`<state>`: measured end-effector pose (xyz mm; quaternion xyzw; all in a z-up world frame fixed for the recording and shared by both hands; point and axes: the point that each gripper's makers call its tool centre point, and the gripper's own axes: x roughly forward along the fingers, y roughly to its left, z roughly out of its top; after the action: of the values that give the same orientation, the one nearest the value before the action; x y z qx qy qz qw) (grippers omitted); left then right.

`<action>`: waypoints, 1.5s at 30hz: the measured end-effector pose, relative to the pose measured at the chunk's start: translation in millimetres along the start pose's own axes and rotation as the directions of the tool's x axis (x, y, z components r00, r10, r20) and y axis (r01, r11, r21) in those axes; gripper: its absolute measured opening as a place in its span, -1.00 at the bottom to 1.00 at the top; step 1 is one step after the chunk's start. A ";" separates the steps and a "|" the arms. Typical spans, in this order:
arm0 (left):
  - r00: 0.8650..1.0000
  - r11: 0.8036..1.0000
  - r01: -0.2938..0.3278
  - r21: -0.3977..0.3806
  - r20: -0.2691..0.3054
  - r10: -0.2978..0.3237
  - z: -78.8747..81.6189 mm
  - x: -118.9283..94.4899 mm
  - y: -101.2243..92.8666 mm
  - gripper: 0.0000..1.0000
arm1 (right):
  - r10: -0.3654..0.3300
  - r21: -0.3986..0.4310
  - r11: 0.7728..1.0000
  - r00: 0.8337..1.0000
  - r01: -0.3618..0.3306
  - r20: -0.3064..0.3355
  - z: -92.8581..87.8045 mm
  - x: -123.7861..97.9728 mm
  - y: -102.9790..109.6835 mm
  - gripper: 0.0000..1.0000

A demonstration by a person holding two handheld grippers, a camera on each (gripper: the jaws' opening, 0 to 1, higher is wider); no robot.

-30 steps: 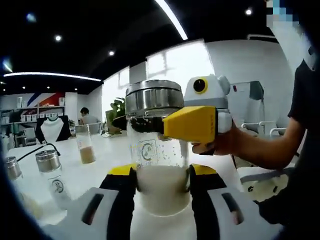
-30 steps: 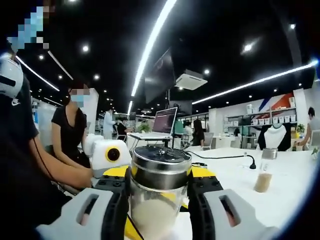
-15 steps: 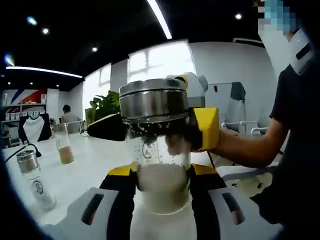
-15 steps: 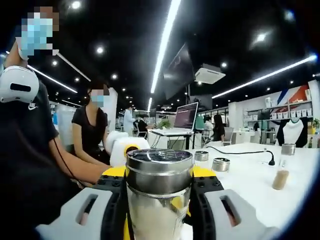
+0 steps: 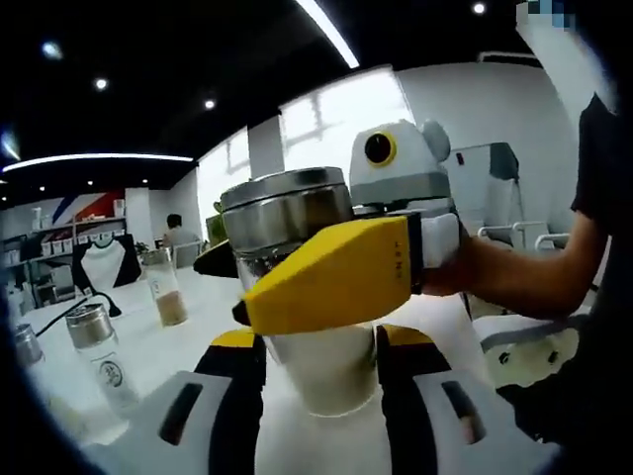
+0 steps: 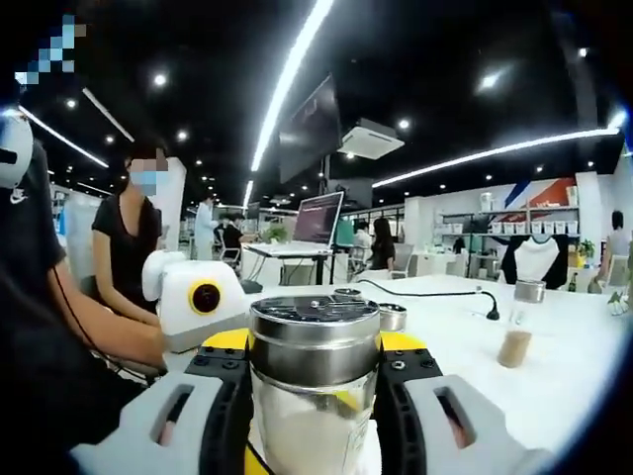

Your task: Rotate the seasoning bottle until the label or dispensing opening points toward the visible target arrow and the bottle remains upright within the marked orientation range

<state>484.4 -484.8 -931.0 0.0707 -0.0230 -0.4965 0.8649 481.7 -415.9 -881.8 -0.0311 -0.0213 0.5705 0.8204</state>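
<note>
Both grippers' jaws clamped on one upright seasoning bottle [image 6: 314,396], left gripper [image 5: 321,371] low, right gripper [image 6: 314,381] near lid.

The seasoning bottle [image 5: 315,297] is a clear glass jar with a wide steel lid [image 6: 315,341], about half filled with white powder. It stands upright at 6 o'clock in both views. A yellow part covers its middle in the left gripper view; no label is readable.
</note>
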 end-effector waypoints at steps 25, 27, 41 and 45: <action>0.957 0.954 -0.289 -0.074 -0.038 0.287 -1.7 10.9 29.4 -0.09 | -0.384 -0.018 0.923 0.922 0.385 0.048 13.4 4.1 -36.0 -0.11; 0.954 0.952 -0.300 -0.063 -0.033 0.298 -0.1 10.0 30.9 -0.10 | -0.411 -0.021 0.911 0.909 0.413 0.065 18.3 2.8 -37.3 -0.10; 0.946 0.940 -0.324 -0.108 -0.068 0.318 -4.5 3.4 48.2 -0.09 | -0.369 -0.114 0.923 0.929 0.367 0.000 0.2 21.1 -31.2 -0.10; 0.958 0.953 -0.283 -0.106 -0.087 0.275 -9.6 1.4 53.4 -0.09 | -0.241 -0.130 0.963 0.970 0.236 -0.019 -3.7 21.5 -24.3 -0.14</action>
<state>531.8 -458.5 -932.8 0.0334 0.0274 -0.3670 0.9292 512.1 -404.3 -883.7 -0.0901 -0.0466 0.4644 0.8798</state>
